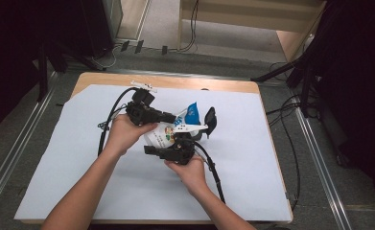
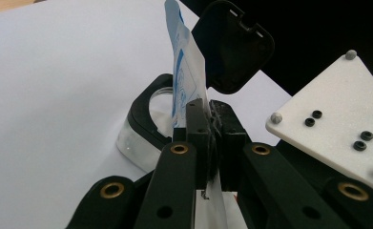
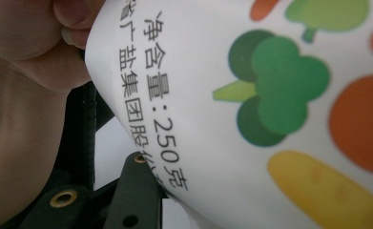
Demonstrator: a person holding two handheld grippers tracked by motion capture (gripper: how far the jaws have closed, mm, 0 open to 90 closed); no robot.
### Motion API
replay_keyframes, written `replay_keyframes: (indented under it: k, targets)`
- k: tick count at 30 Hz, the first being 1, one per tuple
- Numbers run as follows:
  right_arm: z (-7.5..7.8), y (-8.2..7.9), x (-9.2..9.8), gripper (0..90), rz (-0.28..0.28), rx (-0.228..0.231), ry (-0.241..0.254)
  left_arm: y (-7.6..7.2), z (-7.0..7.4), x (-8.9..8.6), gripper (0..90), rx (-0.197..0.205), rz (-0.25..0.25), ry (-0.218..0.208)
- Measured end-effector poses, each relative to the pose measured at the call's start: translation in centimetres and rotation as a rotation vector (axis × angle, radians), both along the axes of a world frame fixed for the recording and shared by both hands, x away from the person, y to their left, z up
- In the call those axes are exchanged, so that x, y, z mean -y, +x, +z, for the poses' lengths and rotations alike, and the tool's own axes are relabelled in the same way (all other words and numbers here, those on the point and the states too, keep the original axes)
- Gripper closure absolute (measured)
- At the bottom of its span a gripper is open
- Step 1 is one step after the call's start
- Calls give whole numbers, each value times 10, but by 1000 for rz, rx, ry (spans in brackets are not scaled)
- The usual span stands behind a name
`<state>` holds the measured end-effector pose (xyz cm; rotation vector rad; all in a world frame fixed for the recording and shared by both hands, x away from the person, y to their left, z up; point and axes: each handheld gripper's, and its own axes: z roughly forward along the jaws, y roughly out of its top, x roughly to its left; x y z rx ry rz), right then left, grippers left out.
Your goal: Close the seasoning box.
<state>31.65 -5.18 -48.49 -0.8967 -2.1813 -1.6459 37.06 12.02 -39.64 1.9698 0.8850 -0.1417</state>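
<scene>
Left gripper (image 2: 212, 124): jaws clamped on bag (image 2: 186, 81) top, hand mid-table | right gripper (image 1: 178, 148): grips bag's body, level | container (image 2: 143, 119): black flip lid raised, contents hidden

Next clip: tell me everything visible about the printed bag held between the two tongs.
The bag is a white, glossy-looking pouch, blue at its upper end, printed with cartoon vegetables and black Chinese characters including "250". It is held above the white sheet at mid-table. The left tongs are shut on a thin edge of it, which rises upright past the jaws. The right tongs meet it from below; their grip is hidden. Close behind stands a clear container with an open black lid.
</scene>
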Motion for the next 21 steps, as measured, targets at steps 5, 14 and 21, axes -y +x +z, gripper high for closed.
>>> replay_keyframes:
  k: [5, 14, 21]
  targets:
    - [-1, 0, -1, 699, 3, -1, -12, 0, -5, -3, 879, -6, 5, -27]
    - [-1, 0, 0, 700, 7, -6, -15, 0, -6, -3, 877, -10, 9, -36]
    - [-1, 1, 2, 700, 5, -16, -8, 1, -4, -1, 877, -11, 18, -37]
